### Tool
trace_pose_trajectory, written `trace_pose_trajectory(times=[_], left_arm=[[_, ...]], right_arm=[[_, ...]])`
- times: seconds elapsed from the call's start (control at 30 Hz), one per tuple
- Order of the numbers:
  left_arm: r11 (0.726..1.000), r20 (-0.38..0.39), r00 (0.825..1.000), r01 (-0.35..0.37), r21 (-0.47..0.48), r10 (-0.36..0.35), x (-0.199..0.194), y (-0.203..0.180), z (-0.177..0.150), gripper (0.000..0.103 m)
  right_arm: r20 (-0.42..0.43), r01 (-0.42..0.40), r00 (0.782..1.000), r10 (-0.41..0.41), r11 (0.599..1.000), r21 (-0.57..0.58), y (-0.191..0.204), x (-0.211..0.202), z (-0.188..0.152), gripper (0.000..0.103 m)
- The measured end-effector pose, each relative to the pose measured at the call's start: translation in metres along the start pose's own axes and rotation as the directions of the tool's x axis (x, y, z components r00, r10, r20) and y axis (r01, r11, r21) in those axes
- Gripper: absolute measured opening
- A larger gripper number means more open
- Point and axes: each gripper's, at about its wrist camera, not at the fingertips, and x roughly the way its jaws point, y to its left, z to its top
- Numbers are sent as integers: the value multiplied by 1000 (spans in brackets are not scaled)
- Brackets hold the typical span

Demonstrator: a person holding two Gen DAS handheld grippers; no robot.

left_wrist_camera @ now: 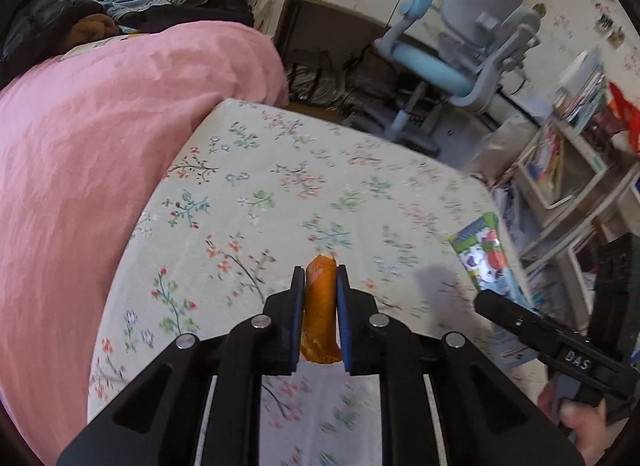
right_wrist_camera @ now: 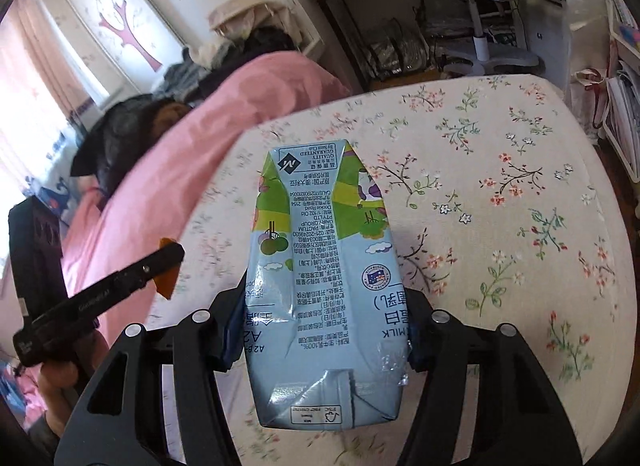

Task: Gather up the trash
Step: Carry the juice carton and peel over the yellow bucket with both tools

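Left gripper (left_wrist_camera: pixel 320 298), at bottom centre of the left wrist view: closed tight on an orange peel (left_wrist_camera: pixel 320 306), the blue pads pressing both its sides. Peel's long axis along the fingers, tip pointing up the frame, lower end hanging behind the pads. Seems lifted above the floral tablecloth (left_wrist_camera: pixel 248 193), not touching it.

Right gripper (right_wrist_camera: pixel 320 330), at bottom centre of the right wrist view: clamped on a flattened milk carton (right_wrist_camera: pixel 320 278), held by its two long edges. Carton's long axis also along the fingers, folded end nearest the lens. Also above the cloth, judging by the shadow.

Both pieces of trash already in hand, side by side; peel visible at middle left of the right view. No bin in either picture, so direction of the drop-off impossible to tell. Beyond the table: pink bedding (left_wrist_camera: pixel 100 113) at left, blue chair (left_wrist_camera: pixel 452 53) at upper right.
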Motion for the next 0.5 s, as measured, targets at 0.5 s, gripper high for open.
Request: trace_pose_trajectory(times=[0.5], left_arm=[[1000,97,995,21,8,-22,-71,-11,-44,16]], right_arm=[[107,-116,987,117,993,-15,34,-84,-46,57]])
